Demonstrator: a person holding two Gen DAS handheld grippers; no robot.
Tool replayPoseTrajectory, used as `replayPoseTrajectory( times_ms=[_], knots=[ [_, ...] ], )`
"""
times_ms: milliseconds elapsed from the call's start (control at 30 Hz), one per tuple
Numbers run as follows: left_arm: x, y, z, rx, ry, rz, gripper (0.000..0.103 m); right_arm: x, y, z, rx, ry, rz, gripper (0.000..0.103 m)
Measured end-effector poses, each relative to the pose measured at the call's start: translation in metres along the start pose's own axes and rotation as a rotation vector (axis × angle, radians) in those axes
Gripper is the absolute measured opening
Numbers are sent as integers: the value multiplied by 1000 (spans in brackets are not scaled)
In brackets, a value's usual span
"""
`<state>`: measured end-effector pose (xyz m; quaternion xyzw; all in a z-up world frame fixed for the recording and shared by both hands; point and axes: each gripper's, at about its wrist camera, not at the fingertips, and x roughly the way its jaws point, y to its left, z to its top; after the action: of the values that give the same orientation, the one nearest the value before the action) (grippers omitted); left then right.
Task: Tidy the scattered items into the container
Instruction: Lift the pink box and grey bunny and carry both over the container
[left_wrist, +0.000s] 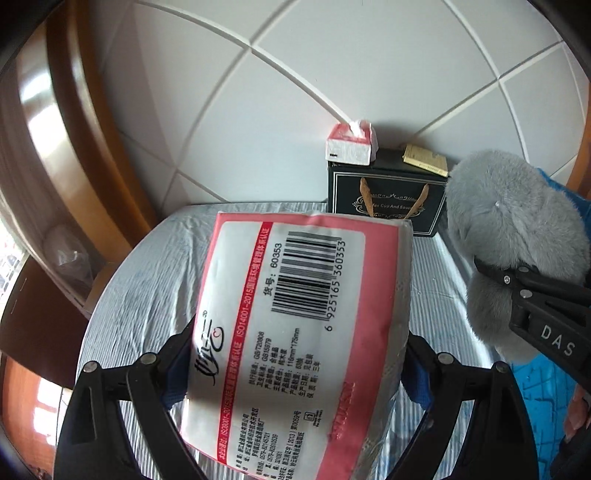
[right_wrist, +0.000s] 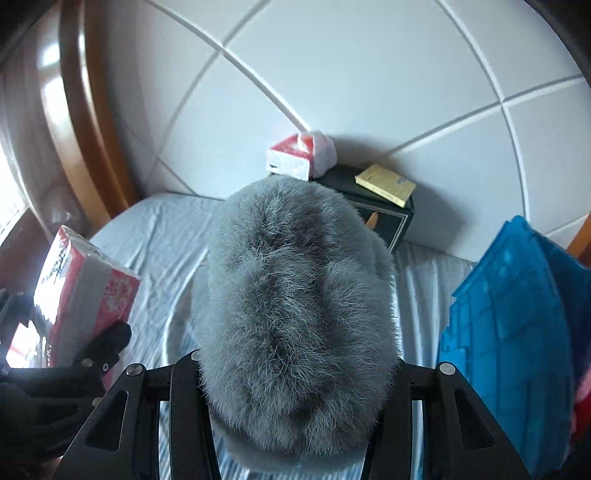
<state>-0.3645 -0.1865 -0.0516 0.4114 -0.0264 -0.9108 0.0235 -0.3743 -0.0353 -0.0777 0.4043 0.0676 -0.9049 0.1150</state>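
Note:
My left gripper (left_wrist: 295, 354) is shut on a pink and white tissue pack (left_wrist: 288, 332) with a barcode, held above the bed; the pack also shows at the left of the right wrist view (right_wrist: 85, 291). My right gripper (right_wrist: 295, 373) is shut on a grey furry hat (right_wrist: 295, 314), which fills the middle of its view and shows at the right of the left wrist view (left_wrist: 513, 236). A blue plastic container (right_wrist: 517, 332) stands at the right, beside the hat.
A light striped sheet (left_wrist: 147, 280) covers the bed. At the back by the white tiled wall stands a black gift box (left_wrist: 384, 206) with an opened tissue pack (left_wrist: 351, 146) and a yellow booklet (right_wrist: 386, 184) on it. A wooden frame (left_wrist: 85, 147) runs along the left.

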Motion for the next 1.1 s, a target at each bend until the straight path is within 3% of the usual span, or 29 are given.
replayPoseTrajectory(
  times_ms=[267, 433, 667, 933, 1100],
  knots=[
    [-104, 3, -60, -11, -99, -28, 91, -126, 14, -56, -16, -107, 50, 44],
    [-157, -9, -90, 45, -153, -69, 91, -190, 19, -93, -9, -124, 13, 44],
    [-200, -58, -114, 124, -176, -143, 91, -265, -3, -133, 29, -157, -70, 44],
    [-249, -145, -113, 179, -249, -188, 91, -345, -87, -150, 68, -244, -152, 45],
    [-272, -244, -99, 185, -299, -230, 91, -375, -182, -161, 70, -274, -201, 45]
  ],
)
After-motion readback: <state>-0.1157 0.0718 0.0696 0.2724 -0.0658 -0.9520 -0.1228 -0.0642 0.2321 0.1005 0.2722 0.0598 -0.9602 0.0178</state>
